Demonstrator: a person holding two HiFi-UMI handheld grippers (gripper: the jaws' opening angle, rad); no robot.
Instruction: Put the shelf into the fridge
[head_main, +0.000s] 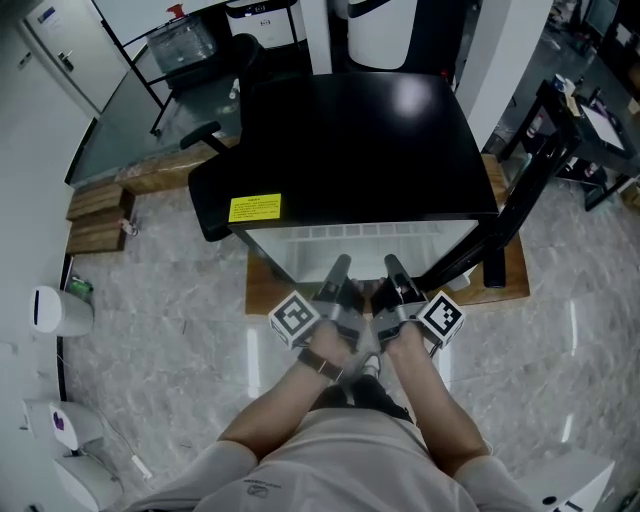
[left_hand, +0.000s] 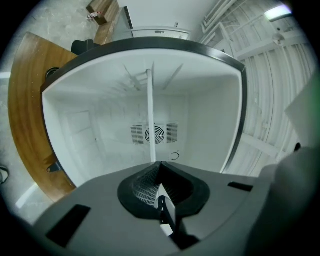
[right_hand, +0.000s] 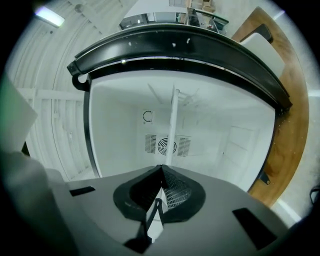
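floor: glossy grey marbled tiles (head_main: 180, 360) | left: white wall (head_main: 20, 200), wooden blocks (head_main: 98, 215) | centre: wooden platform (head_main: 262, 295) | behind: black office chair (head_main: 215, 195) | overhead: strip light (right_hand: 50, 16)

Shelf (left_hand: 150, 120) in fridge (head_main: 360, 140); left tongs (head_main: 339, 266) beside right tongs (head_main: 392, 265), before it.

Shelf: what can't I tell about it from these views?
Left gripper view: shelf shows edge-on only; its surface is unreadable.
Right gripper view: right gripper covers its near edge; seating on wall ledges is unclear.
Head view: fridge top hides it entirely.
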